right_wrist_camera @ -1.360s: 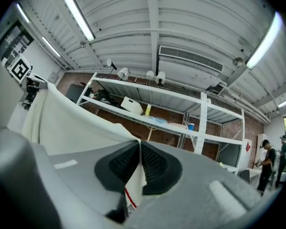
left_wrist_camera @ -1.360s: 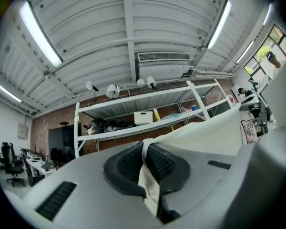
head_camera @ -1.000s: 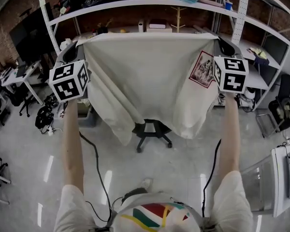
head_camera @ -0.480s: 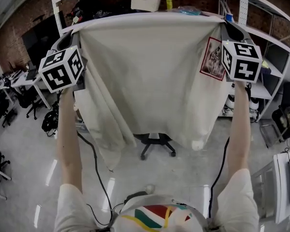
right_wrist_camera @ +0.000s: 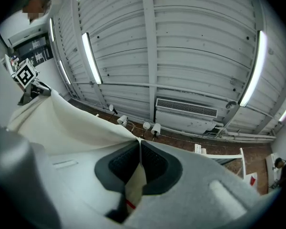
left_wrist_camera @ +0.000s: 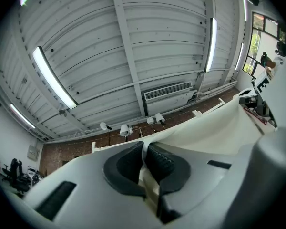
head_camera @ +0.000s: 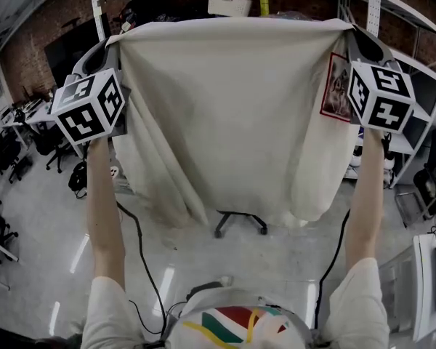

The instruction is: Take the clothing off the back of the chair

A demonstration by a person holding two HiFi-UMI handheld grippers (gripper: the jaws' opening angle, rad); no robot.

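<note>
holding a soft cream shirt [head_camera: 232, 115] spread wide and flat in the air, we see loose folds down its left side and a red-edged print [head_camera: 336, 87] near its right edge. the left tool [head_camera: 110, 43] and right tool [head_camera: 354, 31] are each clenched on a top corner, with ribbed dark pads [left_wrist_camera: 164, 163] pinching cloth. both forearms [head_camera: 105, 209] stretch up and forward. the chair [head_camera: 241, 222] base shows below the hem, apart from it.

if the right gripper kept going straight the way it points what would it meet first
Nothing close: the right gripper, shut on the cream shirt, points up into open air. The first things in line seem the stand lamps by the far brick wall, below the air-conditioning unit, though depth is unclear.
</note>
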